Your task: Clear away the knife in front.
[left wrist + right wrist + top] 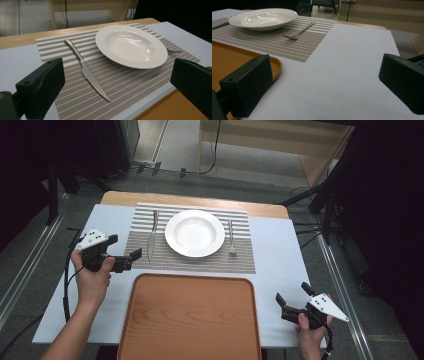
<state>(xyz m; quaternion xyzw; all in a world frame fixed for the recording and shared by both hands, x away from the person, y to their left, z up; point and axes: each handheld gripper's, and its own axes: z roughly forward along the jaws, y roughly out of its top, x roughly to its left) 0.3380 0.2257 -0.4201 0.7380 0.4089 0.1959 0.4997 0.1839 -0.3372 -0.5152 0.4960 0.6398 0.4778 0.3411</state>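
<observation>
While I hold both claws up off the counter (280, 245), nothing is in them. My left claw (131, 259) hangs over the left side of the counter, just beside the mat (200, 262), and its jaws are spread wide with only air between them. It points at the knife (152, 236), which is the thing nearest to it. In the left gripper view the knife (86, 68) lies flat on the striped mat (120, 87), with its handle far from me and its toothed tip close to me. The knife is just left of the plate (131, 46) and does not touch it.

The white plate (195, 233) sits in the middle of the mat. The fork (231, 239) lies on the mat on the right side of the plate, near it but apart.

My right claw (282, 306) is low at the right front corner of the counter, well apart from the fork. Its jaws are spread wide too, and hold nothing. In the right gripper view I see bare counter (352, 62) between the jaws, the fork (299, 31) far ahead on the mat, and the plate (263, 18) behind it.

The wooden tray (190, 317) sits at the front of the counter, between my two hands. Its corner (242, 62) is just by my right claw's left jaw.
</observation>
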